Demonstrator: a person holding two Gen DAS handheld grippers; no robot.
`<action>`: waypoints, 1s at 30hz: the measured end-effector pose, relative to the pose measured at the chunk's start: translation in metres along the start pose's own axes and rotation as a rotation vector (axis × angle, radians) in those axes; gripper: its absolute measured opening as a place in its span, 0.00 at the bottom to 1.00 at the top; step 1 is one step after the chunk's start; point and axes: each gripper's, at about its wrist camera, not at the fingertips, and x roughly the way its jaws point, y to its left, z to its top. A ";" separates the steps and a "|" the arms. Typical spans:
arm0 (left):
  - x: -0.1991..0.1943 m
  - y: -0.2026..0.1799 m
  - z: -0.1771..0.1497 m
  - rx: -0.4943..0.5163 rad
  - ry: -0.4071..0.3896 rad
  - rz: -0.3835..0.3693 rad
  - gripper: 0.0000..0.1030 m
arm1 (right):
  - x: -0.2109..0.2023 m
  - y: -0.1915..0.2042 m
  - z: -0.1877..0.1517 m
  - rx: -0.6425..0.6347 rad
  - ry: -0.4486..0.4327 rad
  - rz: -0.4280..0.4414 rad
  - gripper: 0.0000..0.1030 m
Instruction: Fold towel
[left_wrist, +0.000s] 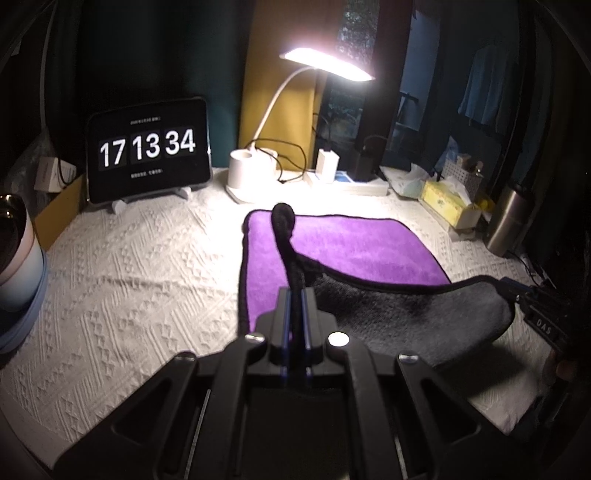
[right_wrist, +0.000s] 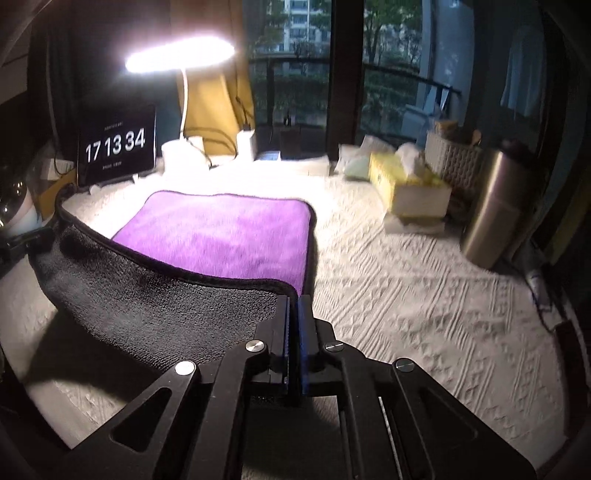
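A towel (left_wrist: 343, 240), purple on one face and grey on the other with black trim, lies on the white textured cloth. Its near edge is lifted and turned over, so the grey underside (left_wrist: 406, 314) shows. My left gripper (left_wrist: 295, 295) is shut on the towel's near left corner, which sticks up between the fingers. My right gripper (right_wrist: 294, 301) is shut on the towel's (right_wrist: 221, 229) near right corner. The right gripper also shows in the left wrist view (left_wrist: 524, 295) at the right. The left gripper shows in the right wrist view (right_wrist: 37, 236) at the left.
A tablet clock (left_wrist: 147, 147) stands at the back left, beside a lit desk lamp (left_wrist: 325, 66) with its white base (left_wrist: 243, 173). A yellow tissue box (right_wrist: 406, 184), a steel flask (right_wrist: 495, 206) and a white basket (right_wrist: 454, 155) stand at the right. A pale cup (left_wrist: 14, 251) sits at the left.
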 end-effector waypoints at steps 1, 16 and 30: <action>0.000 0.001 0.001 -0.002 -0.003 0.001 0.05 | -0.002 0.000 0.003 -0.001 -0.010 -0.003 0.04; 0.017 0.007 0.027 -0.023 -0.029 0.024 0.05 | -0.001 -0.004 0.038 -0.017 -0.094 -0.027 0.04; 0.039 0.016 0.046 -0.028 -0.024 0.045 0.05 | 0.016 -0.005 0.062 -0.036 -0.124 -0.033 0.04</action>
